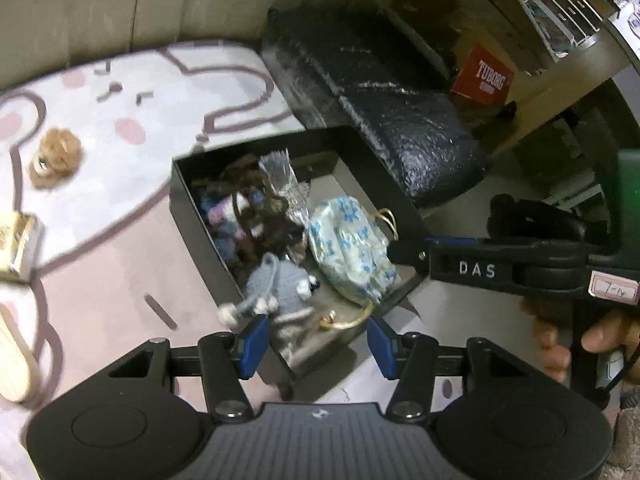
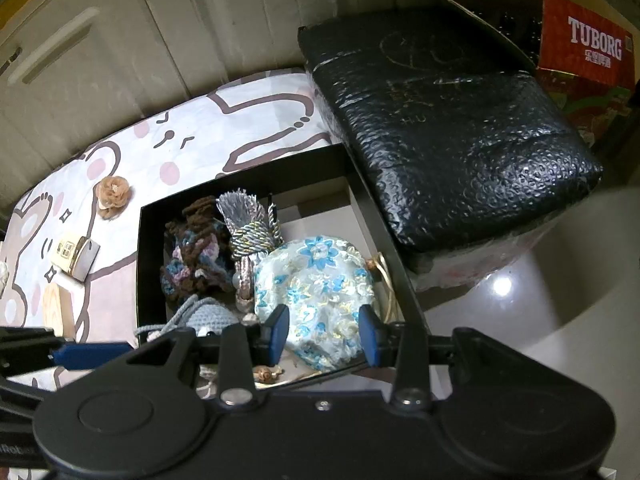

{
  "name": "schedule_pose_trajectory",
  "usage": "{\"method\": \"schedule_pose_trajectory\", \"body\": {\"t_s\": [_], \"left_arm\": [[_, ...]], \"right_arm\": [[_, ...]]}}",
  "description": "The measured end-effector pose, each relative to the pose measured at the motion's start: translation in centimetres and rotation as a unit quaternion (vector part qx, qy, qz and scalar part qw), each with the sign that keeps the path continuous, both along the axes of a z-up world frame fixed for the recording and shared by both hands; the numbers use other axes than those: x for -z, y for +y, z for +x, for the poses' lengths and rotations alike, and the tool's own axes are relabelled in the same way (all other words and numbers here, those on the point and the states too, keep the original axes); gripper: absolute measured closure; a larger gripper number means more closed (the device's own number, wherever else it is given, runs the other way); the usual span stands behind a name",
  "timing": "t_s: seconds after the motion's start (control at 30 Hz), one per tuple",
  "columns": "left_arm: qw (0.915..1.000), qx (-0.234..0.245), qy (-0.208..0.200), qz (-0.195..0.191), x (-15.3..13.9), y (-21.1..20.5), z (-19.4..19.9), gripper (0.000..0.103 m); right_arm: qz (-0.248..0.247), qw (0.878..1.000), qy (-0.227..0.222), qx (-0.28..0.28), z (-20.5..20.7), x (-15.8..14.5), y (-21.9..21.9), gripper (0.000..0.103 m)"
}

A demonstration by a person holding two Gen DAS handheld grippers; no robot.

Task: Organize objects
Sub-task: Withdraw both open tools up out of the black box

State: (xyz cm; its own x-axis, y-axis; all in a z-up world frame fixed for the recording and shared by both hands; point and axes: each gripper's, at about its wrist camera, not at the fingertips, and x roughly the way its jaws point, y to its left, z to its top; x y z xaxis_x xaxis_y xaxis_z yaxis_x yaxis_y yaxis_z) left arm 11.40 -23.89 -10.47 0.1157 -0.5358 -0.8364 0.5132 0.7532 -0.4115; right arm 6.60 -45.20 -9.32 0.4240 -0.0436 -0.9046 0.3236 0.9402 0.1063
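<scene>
A black open box (image 1: 192, 200) (image 2: 248, 188) holds a blue-flowered white pouch (image 1: 352, 240) (image 2: 316, 280), a grey knitted mouse (image 1: 284, 280) (image 2: 212, 314), a brown-blue crochet piece (image 2: 192, 248) and a grey tassel (image 2: 244, 216). My left gripper (image 1: 316, 340) is open above the box's near corner, the mouse just past its left finger. My right gripper (image 2: 324, 334) is open, its fingers on either side of the pouch; it also shows in the left wrist view (image 1: 404, 254). A tan fabric flower (image 1: 56, 156) (image 2: 114, 194), a small gold box (image 1: 18, 246) (image 2: 76, 256) and a wooden block (image 1: 16, 356) (image 2: 58, 308) lie on the cartoon-print cloth (image 1: 120, 112).
A large black bubble-wrapped parcel (image 1: 380, 96) (image 2: 452, 128) lies right behind the box. A red Tuborg carton (image 1: 484, 76) (image 2: 592, 40) stands beyond it. Cabinet doors (image 2: 100, 40) run along the back. A glossy floor (image 2: 540, 300) is on the right.
</scene>
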Motion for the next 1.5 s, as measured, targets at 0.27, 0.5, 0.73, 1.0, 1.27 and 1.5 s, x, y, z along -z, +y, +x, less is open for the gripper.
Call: {"method": "schedule_pose_trajectory", "body": {"t_s": [0.27,0.5,0.73,1.0,1.27,1.5], "left_arm": [[0.9978,-0.038,-0.011,0.053,1.8,1.0,1.5,0.047],[0.9965,-0.067,0.049,0.012,4.1,1.3,2.6,0.043],[0.9959,-0.066,0.062,-0.005,4.1,1.1,2.5,0.043],[0.9969,-0.055,0.050,-0.026,1.9,0.9,1.6,0.043],[0.9986,-0.029,0.037,-0.025,0.9,0.3,0.6,0.043],[0.9997,-0.003,0.017,-0.018,0.0,-0.8,-0.7,0.043]], "right_arm": [[0.002,1.000,0.004,0.000,0.2,0.4,0.0,0.064],[0.004,1.000,0.004,-0.004,0.5,0.6,0.1,0.063],[0.004,1.000,0.005,-0.002,0.5,0.6,0.0,0.063],[0.003,1.000,0.001,-0.002,0.4,0.4,0.1,0.063],[-0.001,1.000,-0.001,0.003,-0.1,0.0,0.1,0.062],[-0.009,1.000,0.001,0.000,-0.3,-0.4,0.4,0.062]]}}
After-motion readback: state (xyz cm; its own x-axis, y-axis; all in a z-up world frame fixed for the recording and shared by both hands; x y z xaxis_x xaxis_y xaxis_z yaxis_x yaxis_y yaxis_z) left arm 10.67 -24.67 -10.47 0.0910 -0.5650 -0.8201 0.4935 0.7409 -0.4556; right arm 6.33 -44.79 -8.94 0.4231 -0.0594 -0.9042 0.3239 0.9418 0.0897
